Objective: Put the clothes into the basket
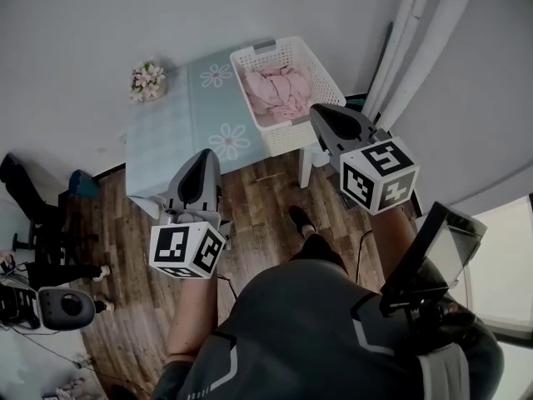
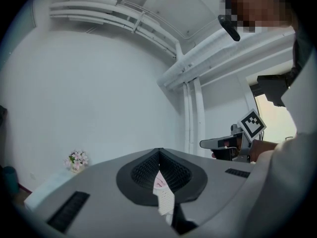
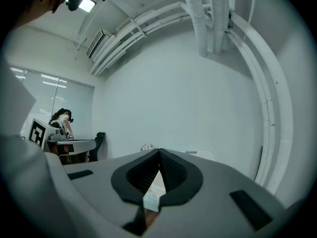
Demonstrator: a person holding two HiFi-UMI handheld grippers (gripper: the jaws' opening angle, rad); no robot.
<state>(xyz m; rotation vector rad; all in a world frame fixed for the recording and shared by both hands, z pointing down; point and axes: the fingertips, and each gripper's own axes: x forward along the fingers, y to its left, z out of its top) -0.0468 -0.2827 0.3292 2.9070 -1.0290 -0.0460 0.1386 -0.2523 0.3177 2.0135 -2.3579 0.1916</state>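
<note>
A white basket (image 1: 250, 57) stands on the right end of the table (image 1: 179, 127), with pink clothes (image 1: 279, 90) piled inside it. My left gripper (image 1: 202, 161) is held over the table's front edge, left of the basket, shut and with nothing in it. My right gripper (image 1: 326, 115) hovers at the basket's front right corner, also shut with nothing held. In the left gripper view the left gripper (image 2: 159, 151) has its jaws meeting at the tip, and the right gripper (image 2: 223, 143) shows off to the side. The right gripper (image 3: 159, 151) looks the same in its own view.
A small pot of flowers (image 1: 147, 80) sits at the table's far left corner. White pipes (image 1: 416, 23) run down the wall right of the basket. A black device (image 1: 62, 307) lies on the wooden floor at the left. My shoe (image 1: 300, 221) is near the table leg.
</note>
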